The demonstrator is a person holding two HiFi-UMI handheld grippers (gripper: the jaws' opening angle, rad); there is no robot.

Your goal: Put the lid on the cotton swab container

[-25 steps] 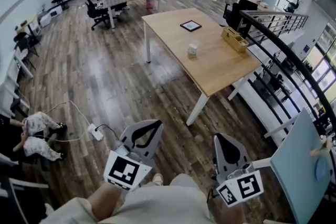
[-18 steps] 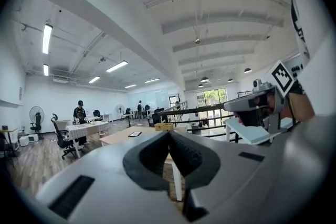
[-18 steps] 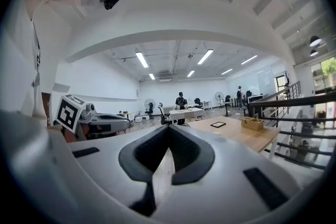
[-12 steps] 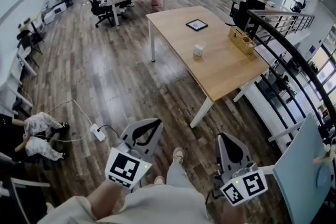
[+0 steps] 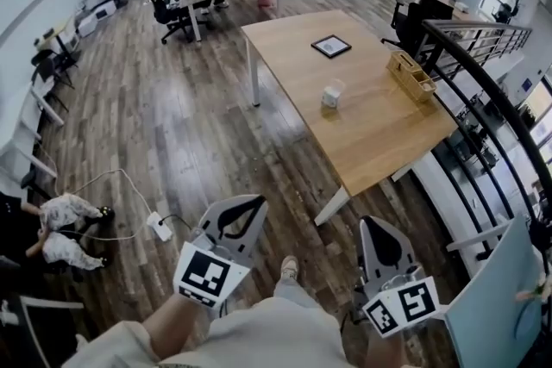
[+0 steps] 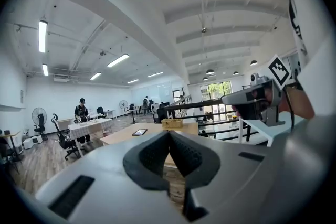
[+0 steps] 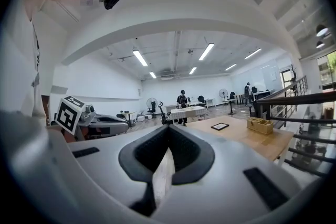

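Left tool [image 5: 252,207]: jaws pinched together right at the tips with nothing between them. The left gripper view makes that obvious. It sits low in the lower middle of the head view, over the wood floor [image 5: 172,134].

Right tool [image 5: 373,230]: same deal, jaws closed tip to tip and empty. It's at lower right of centre, beside the left one but not touching it.

Cotton swab container [image 5: 332,93]: a small clear tub standing upright on the wooden worktop [image 5: 379,134], upper right of centre in the head view. It's well apart from both tools.

Lid: honestly can't pick it out. The tub is too small here to tell whether the lid is on it, next to it or somewhere else.

Also on the worktop: a black-framed tablet [image 5: 331,46] further back and a wooden organizer [image 5: 410,75] toward the right edge.

Step in hand: my read is this is just the walk-up, since nothing is within reach yet.

Next move: get up to the worktop, find the lid, then open one tool wide enough to take it. The other tool may need to steady the tub.

What each view adds: only the head view shows the tub on the worktop. The gripper views look level across the room and show the jaw tips up close. Each one also catches the other tool off to the side.
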